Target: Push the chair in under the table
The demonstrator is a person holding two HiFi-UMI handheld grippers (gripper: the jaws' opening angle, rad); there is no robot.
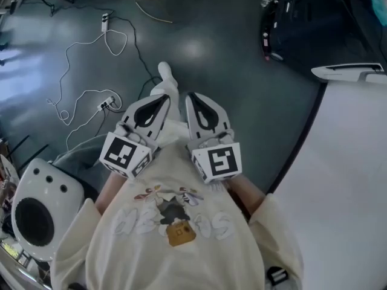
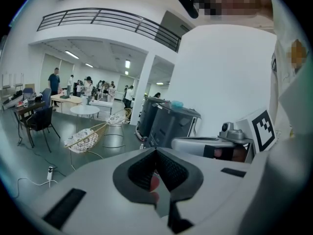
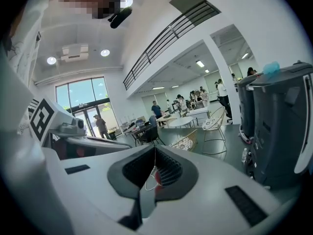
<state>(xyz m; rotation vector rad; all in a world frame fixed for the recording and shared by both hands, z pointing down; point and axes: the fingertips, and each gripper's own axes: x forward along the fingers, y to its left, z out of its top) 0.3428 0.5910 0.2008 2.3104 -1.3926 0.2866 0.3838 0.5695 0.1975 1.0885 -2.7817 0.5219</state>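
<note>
In the head view both grippers are held close together in front of the person's cream sweatshirt, pointing away over the dark floor. The left gripper is shut with nothing between its jaws, and so is the right gripper. In the left gripper view the jaws meet; the right gripper view shows its jaws closed too. The white table fills the right side, its dark edge running diagonally. A grey rounded shape at lower left may be the chair's seat; I cannot tell for sure.
A white rounded device with a black round opening sits at lower left. Cables and a power strip lie on the floor ahead to the left. Black bins stand at upper right. A wicker chair and distant people appear beyond.
</note>
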